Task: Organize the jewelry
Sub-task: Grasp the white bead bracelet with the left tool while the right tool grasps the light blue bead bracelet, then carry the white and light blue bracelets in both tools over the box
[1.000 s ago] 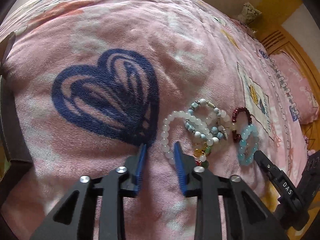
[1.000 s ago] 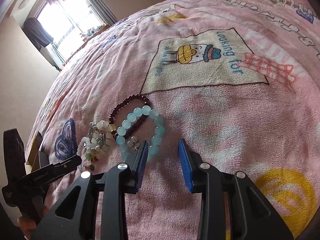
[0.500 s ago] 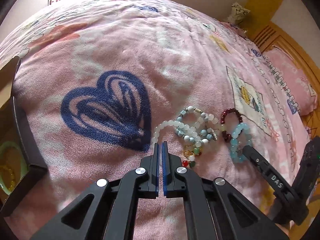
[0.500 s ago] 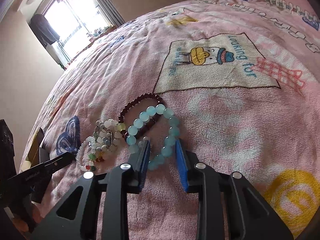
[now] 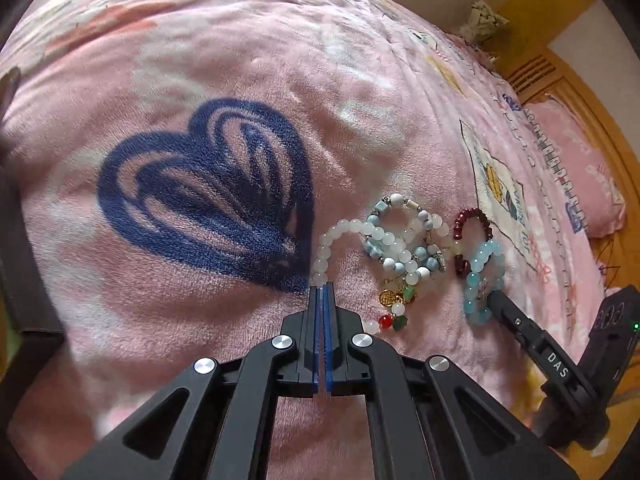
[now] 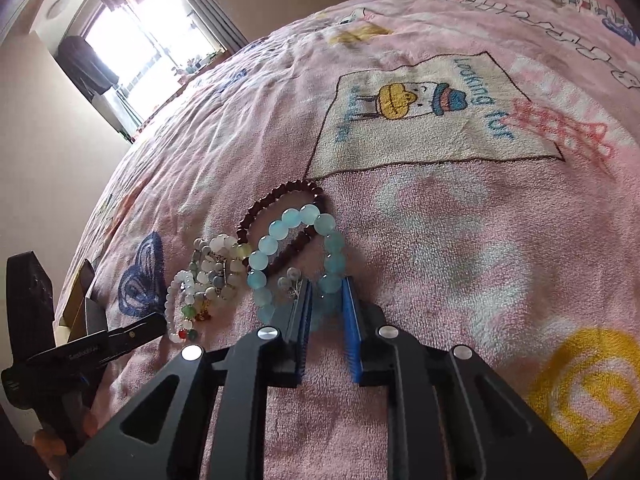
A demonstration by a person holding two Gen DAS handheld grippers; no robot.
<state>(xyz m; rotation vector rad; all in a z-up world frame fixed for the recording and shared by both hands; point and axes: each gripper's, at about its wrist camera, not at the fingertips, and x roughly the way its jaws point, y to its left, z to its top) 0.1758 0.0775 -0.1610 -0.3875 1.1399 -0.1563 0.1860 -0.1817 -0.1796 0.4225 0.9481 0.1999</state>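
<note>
Since a second ago: both sets of jaws have just been closing. The left gripper went from straddling the white strand to pads together, and the right one pinched in around the aqua beads.

Left wrist view, claw: left gripper (image 5: 322, 286) has its blue pads pressed together right at the near end of the white bead bracelet (image 5: 325, 249). Looks like it's got the strand nipped at the tips, but the bead itself is hidden behind the pads, so that's my read, not a sure thing.

Left wrist view, pile: blue-and-white bracelet (image 5: 394, 240) lies tangled over the white one, and the dark red bracelet (image 5: 466, 220) is just beside it, all on the pink blanket (image 5: 240, 60).

Right wrist view, claw: right gripper (image 6: 326, 286) is narrow, with the near side of the aqua bead bracelet (image 6: 296, 216) between the pads, which seem to press on the beads.

Right wrist view, neighbours: dark red bracelet sits under the aqua loop, touching it.

How I'd do it: lift slow and straight. The white strand is crossed with the blue-and-white one, so a quick yank likely drags the whole clump. Same with aqua over red. Round beads can squirt out of flat pads, so keep the squeeze steady.
</note>
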